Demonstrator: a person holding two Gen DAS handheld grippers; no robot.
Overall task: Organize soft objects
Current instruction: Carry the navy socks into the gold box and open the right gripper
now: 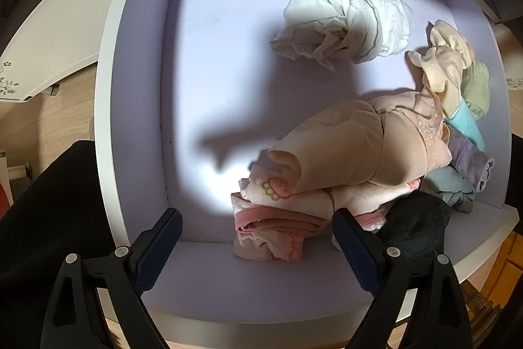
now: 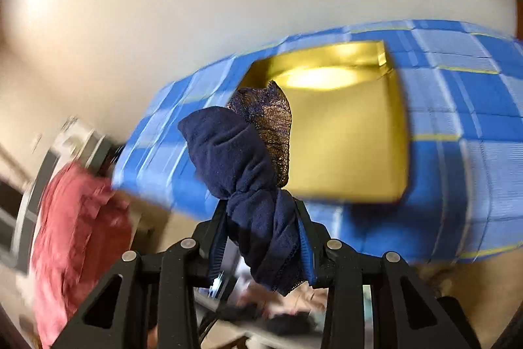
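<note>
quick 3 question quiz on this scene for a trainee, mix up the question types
1. True or false: the right gripper is shut on a bunched navy blue fabric piece with a lace edge.
2. Multiple choice: in the left wrist view, the crumpled white cloth bundle lies A) under the left gripper's pads, B) on the pale lilac drawer floor, apart from the heap of folded peach and pink clothes, C) on the wooden floor.
3. Fill in: the left gripper hangs over the drawer with its jaws ____ and nothing between them.

Key: 1 true; 2 B; 3 open
</note>
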